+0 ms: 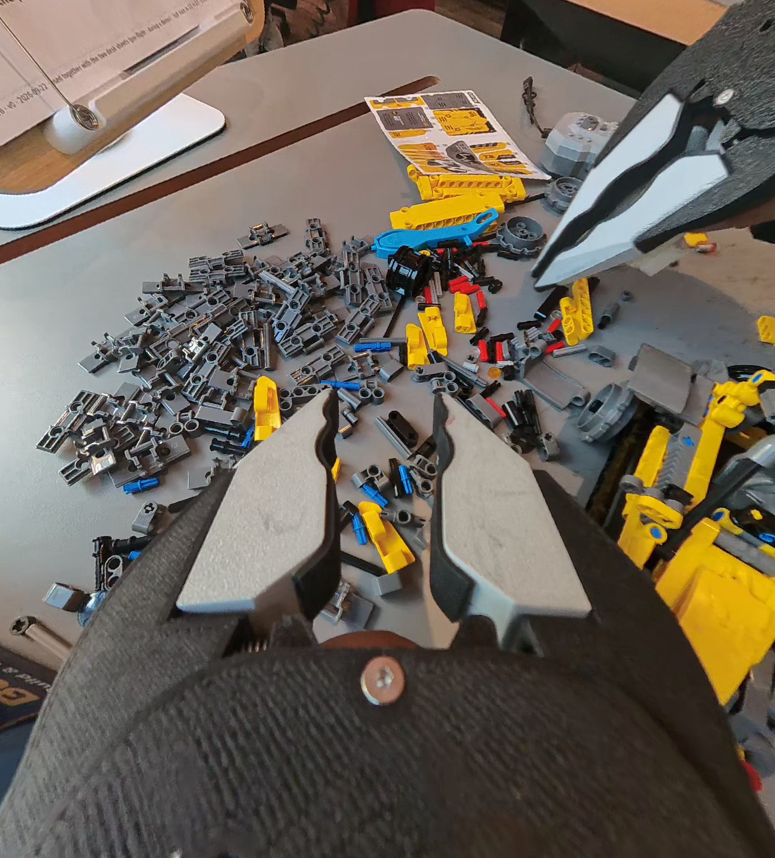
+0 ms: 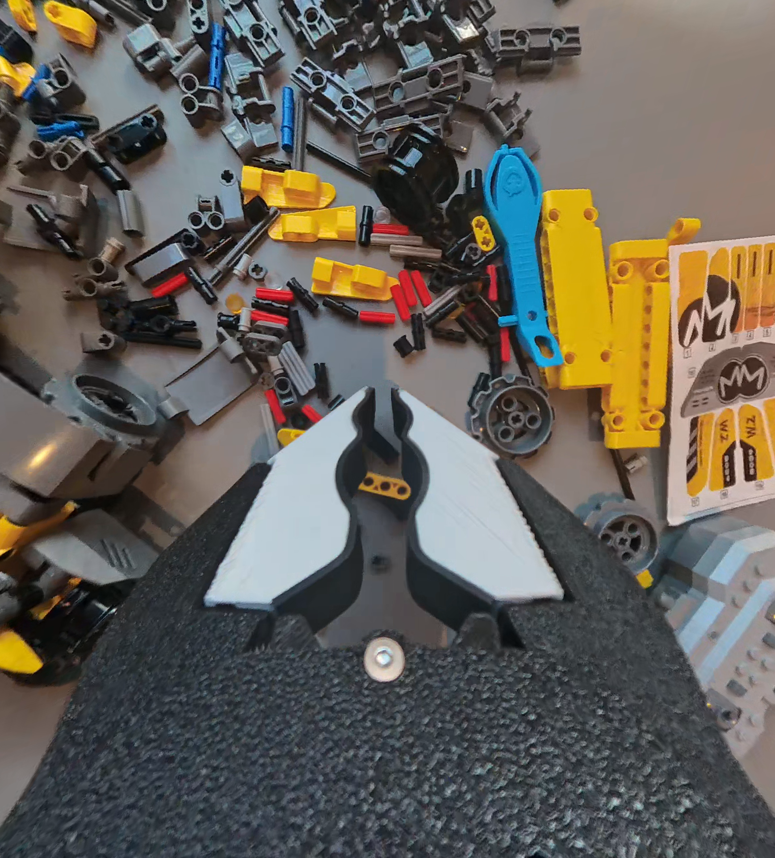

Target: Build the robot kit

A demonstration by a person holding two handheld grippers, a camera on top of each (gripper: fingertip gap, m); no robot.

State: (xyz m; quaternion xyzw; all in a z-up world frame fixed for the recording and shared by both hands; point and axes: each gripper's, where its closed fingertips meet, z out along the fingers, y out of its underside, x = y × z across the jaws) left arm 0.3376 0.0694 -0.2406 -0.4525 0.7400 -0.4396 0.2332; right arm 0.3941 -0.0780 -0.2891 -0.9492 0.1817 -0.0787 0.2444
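Grey, matte and smooth, the counter [image 1: 97, 371] carries a dense scatter of hard plastic building parts: dark grey track links [image 1: 200, 334] with holes and clips, short red and black pins [image 2: 376, 297], blue pins, yellow wedge-shaped panels [image 2: 288, 188]. A blue flat tool [image 2: 520, 260] lies against long yellow beams [image 2: 575, 288] with rows of holes, next to a glossy sticker sheet [image 2: 743, 371]. A black wheel hub [image 2: 415, 178] sits near the tool's head.

The left gripper [image 1: 385, 404] (coarse black printed shell, pale grey fingers with wavy black pads) points forward and down over the near edge of the pile, tips apart by a moderate gap, nothing between them and touching nothing. A half-built yellow vehicle [image 1: 710, 534] stands just beside it on the right.

The right gripper [image 2: 381, 394] angles steeply down over the pins; in the left wrist view it [image 1: 548, 276] comes in from the upper right, tips low above a short yellow beam [image 1: 578, 311]. Its jaws are nearly together with only a thin slit at the tips, gripping nothing. A small yellow holed piece [image 2: 384, 487] shows on the counter through the wider gap behind the tips.
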